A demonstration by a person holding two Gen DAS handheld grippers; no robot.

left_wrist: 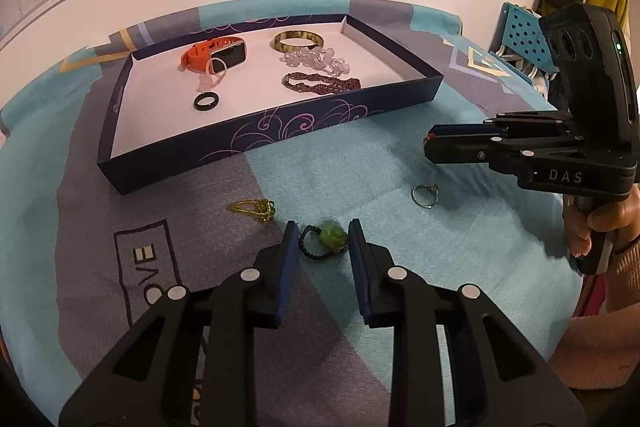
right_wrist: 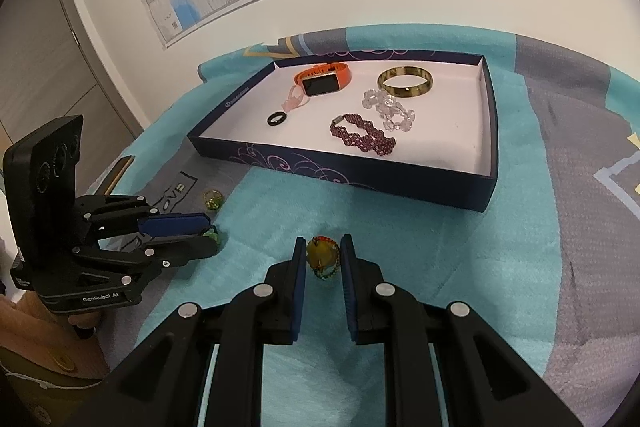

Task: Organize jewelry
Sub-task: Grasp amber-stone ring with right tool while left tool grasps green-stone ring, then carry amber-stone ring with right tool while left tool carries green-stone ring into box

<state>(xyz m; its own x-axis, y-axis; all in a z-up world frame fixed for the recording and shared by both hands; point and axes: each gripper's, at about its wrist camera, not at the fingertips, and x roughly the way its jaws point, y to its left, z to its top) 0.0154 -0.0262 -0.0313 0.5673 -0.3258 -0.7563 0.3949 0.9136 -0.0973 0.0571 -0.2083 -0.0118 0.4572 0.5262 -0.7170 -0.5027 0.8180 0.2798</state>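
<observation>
1. Left wrist view: patterned teal-and-grey cloth point(left_wrist: 400, 227) covers the surface and bears everything listed below.
2. Navy tray point(left_wrist: 248, 143), white inside, at the far side of the cloth. Contents: orange smartwatch point(left_wrist: 214, 57), gold bangle point(left_wrist: 298, 41), clear crystal bracelet point(left_wrist: 316, 61), purple beaded bracelet point(left_wrist: 322, 83), pink loop point(left_wrist: 212, 77), black ring point(left_wrist: 206, 101).
3. Left gripper point(left_wrist: 323, 233): fingers spread, flanking the green bead ring point(left_wrist: 326, 242) on the cloth; whether they touch it cannot be told.
4. Right gripper point(right_wrist: 323, 247): pads closed in on a yellow bead trinket point(right_wrist: 322, 255), held near the tray's front wall.
5. Loose on the cloth: yellow-green bead piece point(left_wrist: 252, 209) left of the left gripper, silver ring point(left_wrist: 425, 195) below the right gripper.
</observation>
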